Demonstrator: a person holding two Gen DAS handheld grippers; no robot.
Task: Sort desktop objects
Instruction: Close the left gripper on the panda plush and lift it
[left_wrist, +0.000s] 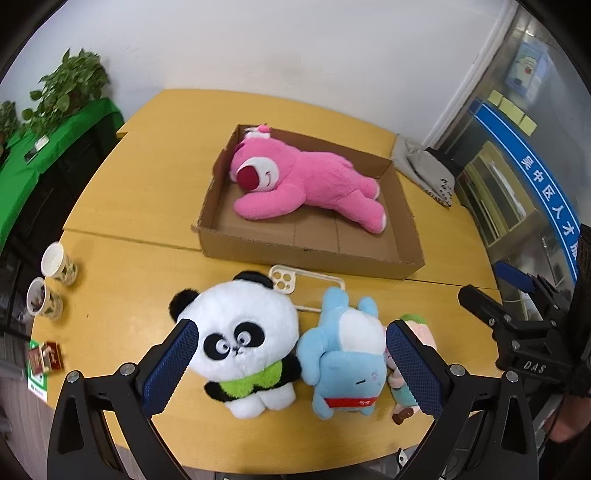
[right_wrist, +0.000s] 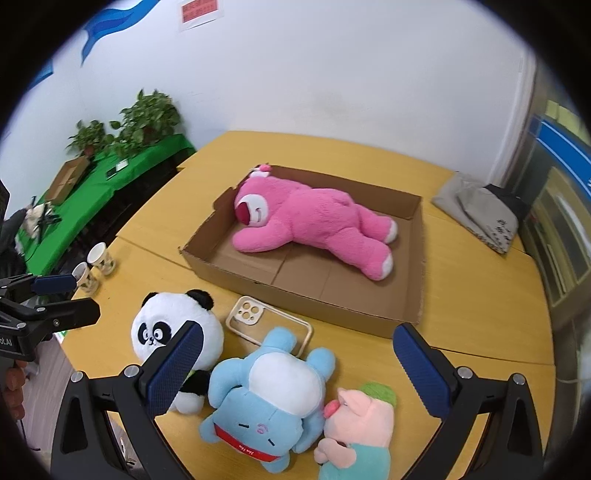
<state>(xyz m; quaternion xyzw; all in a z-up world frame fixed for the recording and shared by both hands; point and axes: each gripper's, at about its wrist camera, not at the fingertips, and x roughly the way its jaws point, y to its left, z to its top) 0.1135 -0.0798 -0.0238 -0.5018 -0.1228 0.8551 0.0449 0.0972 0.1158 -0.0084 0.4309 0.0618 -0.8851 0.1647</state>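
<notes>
I hold my left gripper (left_wrist: 291, 358) wide open above the fluffy black-and-white panda plush (left_wrist: 243, 343) and the sky-blue plush toy (left_wrist: 343, 365); my right gripper (right_wrist: 298, 360) gapes equally wide, empty. At twelve o'clock, the large pink plush bear (right_wrist: 314, 225) lies inside the shallow brown cardboard box (right_wrist: 332, 302). A cream phone case (right_wrist: 255, 317) lies between box and toys.

4 soft plush toys: 1 pink bear (right_wrist: 314, 225), 1 black-and-white panda (right_wrist: 173, 325), 1 blue animal (right_wrist: 273, 398), 1 pink pig (right_wrist: 362, 417); 1 brown cardboard box (right_wrist: 369, 314); 1 cream phone case (right_wrist: 251, 314); 2 printed paper cups (left_wrist: 55, 264)
</notes>
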